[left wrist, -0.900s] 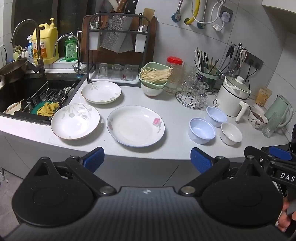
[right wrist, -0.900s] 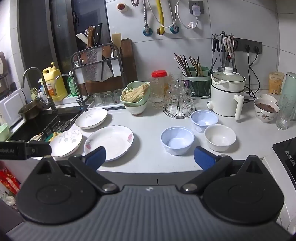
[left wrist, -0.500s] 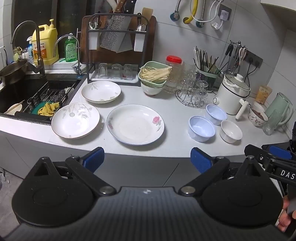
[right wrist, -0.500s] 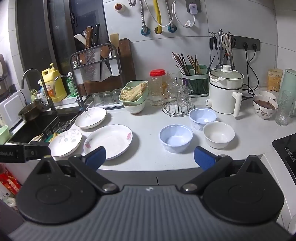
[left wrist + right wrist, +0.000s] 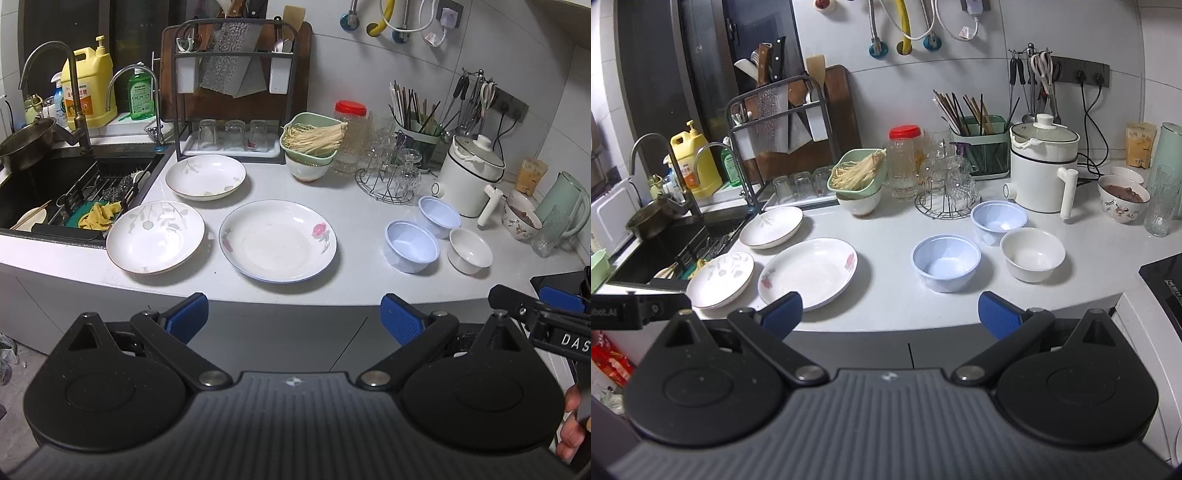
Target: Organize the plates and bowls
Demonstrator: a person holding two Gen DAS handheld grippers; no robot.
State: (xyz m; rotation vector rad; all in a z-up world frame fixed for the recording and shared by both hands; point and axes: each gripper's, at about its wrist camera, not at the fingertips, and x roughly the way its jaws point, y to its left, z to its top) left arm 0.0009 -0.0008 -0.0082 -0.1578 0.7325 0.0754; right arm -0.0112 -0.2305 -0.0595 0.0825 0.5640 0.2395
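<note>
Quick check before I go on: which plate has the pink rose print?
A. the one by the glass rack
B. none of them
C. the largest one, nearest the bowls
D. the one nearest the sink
C: the rose-print plate is the largest, lying nearest the blue bowl; the other two show pale leaf patterns.

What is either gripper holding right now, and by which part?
Nothing. The left gripper and right gripper both have their fingers spread wide with only air between them, short of the counter edge; the plates and bowls all sit untouched on the countertop.

White tiled wall (image 5: 1052,33) behind a pale countertop (image 5: 362,221), dark sink (image 5: 44,184) left
</note>
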